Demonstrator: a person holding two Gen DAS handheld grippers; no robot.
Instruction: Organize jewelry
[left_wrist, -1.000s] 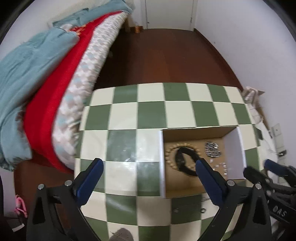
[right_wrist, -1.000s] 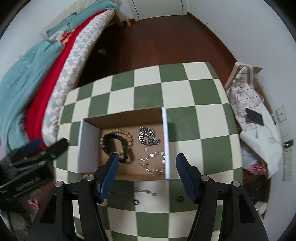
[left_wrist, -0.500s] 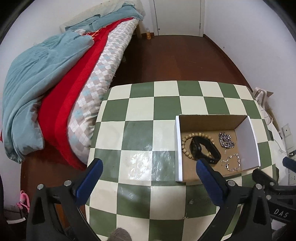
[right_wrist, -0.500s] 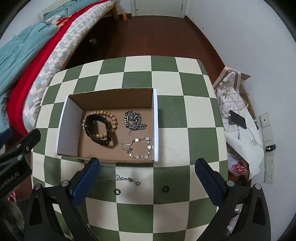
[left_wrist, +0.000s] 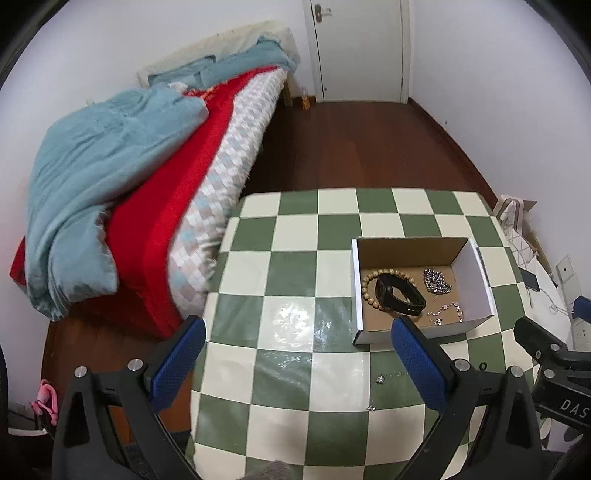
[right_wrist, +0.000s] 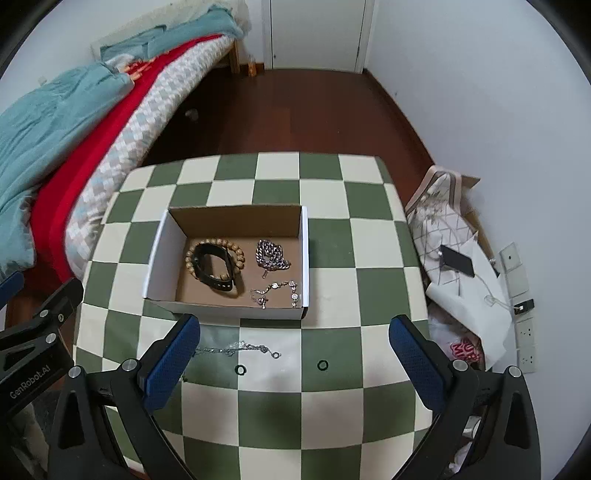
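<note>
Two views differ: only the right wrist view shows the thin silver chain and two small dark rings on the checkered tabletop, just in front of the cardboard box. Inside the box lie a wooden bead bracelet, a black band, a heavy silver chain and a crystal bracelet. Left claw and right claw both hang above the tabletop, fingers wide apart, holding nothing.
</note>
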